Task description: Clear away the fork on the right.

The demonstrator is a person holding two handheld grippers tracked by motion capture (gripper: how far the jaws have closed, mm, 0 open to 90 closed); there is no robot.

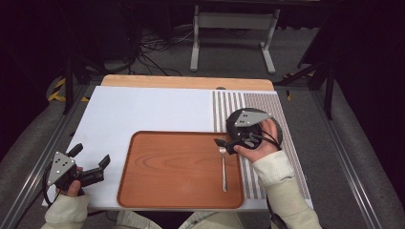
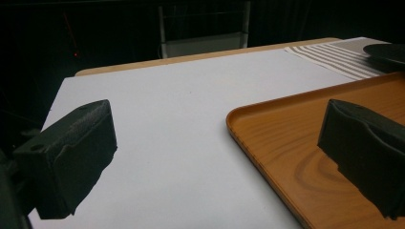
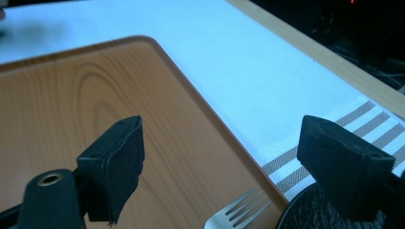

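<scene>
Fork laid flat on tray near its right edge, placing seemingly done; right gripper above its tines, jaws spread, empty; left gripper by tray's left edge, spread, idle; dark plate beside tray possibly next.

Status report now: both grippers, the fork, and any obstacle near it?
Left gripper open, beside the tray. Right gripper open, nothing between its jaws, above the fork tines. Fork lies flat on the tray, near its right edge. Dark plate close by, on the striped mat.
</scene>
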